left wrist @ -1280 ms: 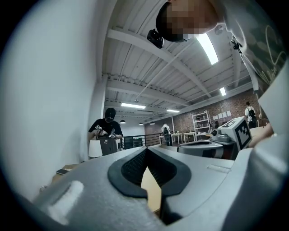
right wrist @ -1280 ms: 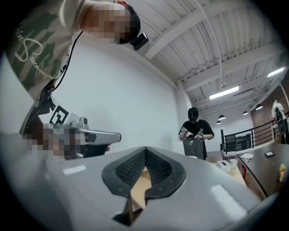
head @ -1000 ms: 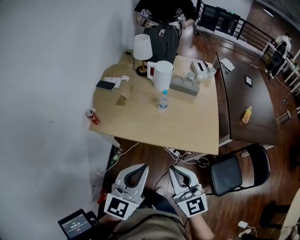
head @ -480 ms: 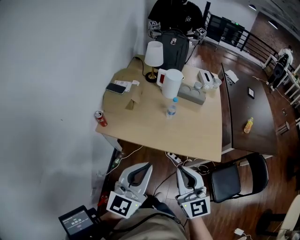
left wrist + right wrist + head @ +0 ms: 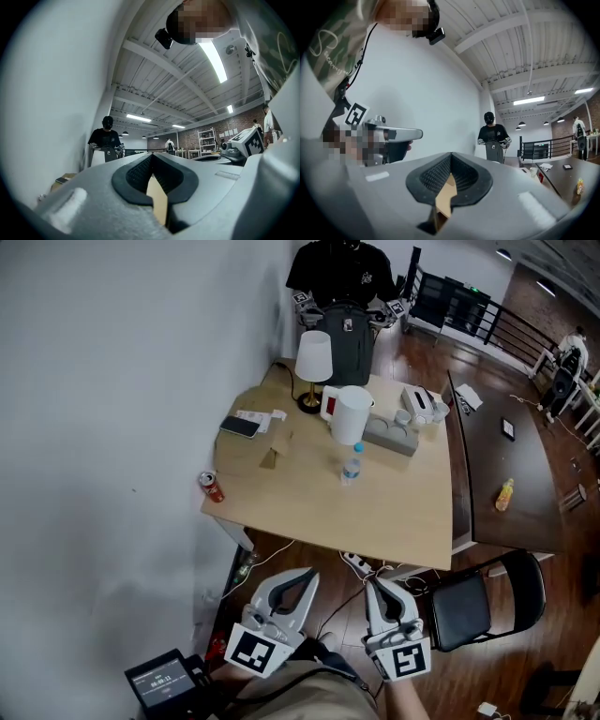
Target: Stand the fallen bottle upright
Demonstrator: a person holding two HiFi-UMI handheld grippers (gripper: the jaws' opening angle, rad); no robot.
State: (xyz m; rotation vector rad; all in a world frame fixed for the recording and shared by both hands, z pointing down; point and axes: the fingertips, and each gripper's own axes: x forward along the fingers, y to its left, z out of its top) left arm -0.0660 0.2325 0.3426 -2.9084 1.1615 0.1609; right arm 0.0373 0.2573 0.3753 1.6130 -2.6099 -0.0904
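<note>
A clear water bottle point(image 5: 351, 466) with a blue cap stands upright near the middle of the tan table point(image 5: 300, 498). Both grippers hang well short of the table's near edge, close to my body. In the head view my left gripper point(image 5: 307, 574) and my right gripper point(image 5: 374, 583) point toward the table, side by side. Each is shut with nothing between its pads, as the left gripper view point(image 5: 152, 155) and the right gripper view point(image 5: 451, 154) show. An orange bottle point(image 5: 505, 494) lies on the dark table point(image 5: 497, 442) to the right.
On the tan table stand a lamp point(image 5: 314, 358), a white jug point(image 5: 352, 414), a grey organiser point(image 5: 391, 435), a phone point(image 5: 241, 427) and a red can point(image 5: 212, 487) at the left corner. A person in black point(image 5: 342, 268) stands behind a backpack point(image 5: 347, 329). A black chair point(image 5: 478, 601) sits near right.
The head view has swung, so the table now sits further right and lower in the picture. Both grippers stay shut and have drifted slightly right with it.
</note>
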